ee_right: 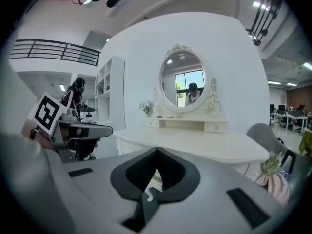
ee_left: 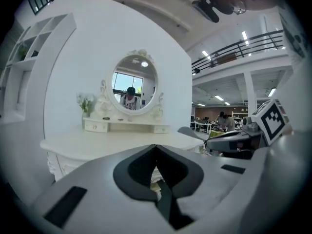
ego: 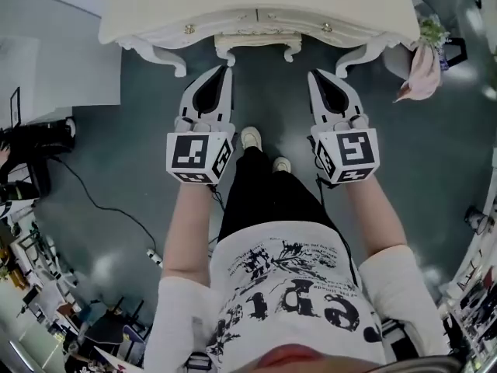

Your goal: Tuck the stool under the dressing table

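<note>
The cream dressing table (ego: 256, 2) stands at the top of the head view. Between its front legs shows the carved cream edge of the stool (ego: 257, 43), set under the table. My left gripper (ego: 226, 69) and right gripper (ego: 313, 74) hang side by side just short of the table's front, either side of the stool, touching neither. Both are shut with nothing between the jaws. The left gripper view shows the table (ee_left: 117, 143) with its oval mirror (ee_left: 135, 84) ahead; the right gripper view shows the same table (ee_right: 195, 141) and mirror (ee_right: 185, 80).
A pink cloth (ego: 423, 70) and a small plant (ego: 432, 31) hang at the table's right corner. A black cable and power strip (ego: 153, 256) lie on the dark floor at left, near black equipment (ego: 31, 155). The person's shoes (ego: 251, 137) stand between the grippers.
</note>
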`<action>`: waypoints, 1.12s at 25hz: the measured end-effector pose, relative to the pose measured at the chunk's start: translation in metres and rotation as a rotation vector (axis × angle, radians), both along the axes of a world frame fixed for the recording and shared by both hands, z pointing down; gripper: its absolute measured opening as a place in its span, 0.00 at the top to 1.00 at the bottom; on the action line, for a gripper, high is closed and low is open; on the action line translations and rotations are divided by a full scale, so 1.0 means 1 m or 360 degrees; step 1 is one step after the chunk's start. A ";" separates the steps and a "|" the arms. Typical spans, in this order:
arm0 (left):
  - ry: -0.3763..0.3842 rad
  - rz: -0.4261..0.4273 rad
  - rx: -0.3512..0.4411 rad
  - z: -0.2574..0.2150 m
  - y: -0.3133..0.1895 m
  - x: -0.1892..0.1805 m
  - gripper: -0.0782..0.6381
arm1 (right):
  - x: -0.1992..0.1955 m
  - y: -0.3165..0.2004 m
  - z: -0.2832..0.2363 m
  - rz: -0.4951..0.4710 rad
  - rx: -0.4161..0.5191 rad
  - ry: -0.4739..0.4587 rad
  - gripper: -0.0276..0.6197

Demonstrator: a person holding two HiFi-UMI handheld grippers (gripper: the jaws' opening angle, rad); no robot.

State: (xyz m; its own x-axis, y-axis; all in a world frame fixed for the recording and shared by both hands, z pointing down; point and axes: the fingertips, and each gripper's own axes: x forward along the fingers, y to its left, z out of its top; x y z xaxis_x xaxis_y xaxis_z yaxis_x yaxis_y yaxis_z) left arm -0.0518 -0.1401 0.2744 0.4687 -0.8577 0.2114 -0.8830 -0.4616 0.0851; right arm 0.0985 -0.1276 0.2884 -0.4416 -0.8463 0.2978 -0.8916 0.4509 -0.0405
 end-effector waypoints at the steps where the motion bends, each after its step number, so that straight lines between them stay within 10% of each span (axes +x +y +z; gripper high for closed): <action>1: -0.0004 0.0002 0.0032 -0.018 0.004 0.000 0.86 | 0.002 0.003 -0.018 0.0003 0.0034 -0.0002 0.93; 16: -0.0022 0.0078 0.0346 -0.209 0.035 -0.007 0.86 | 0.036 0.031 -0.209 0.0182 0.0338 -0.0108 0.93; 28: -0.0040 0.0085 0.0387 -0.237 0.034 -0.005 0.86 | 0.037 0.027 -0.228 0.0152 0.0365 -0.0078 0.93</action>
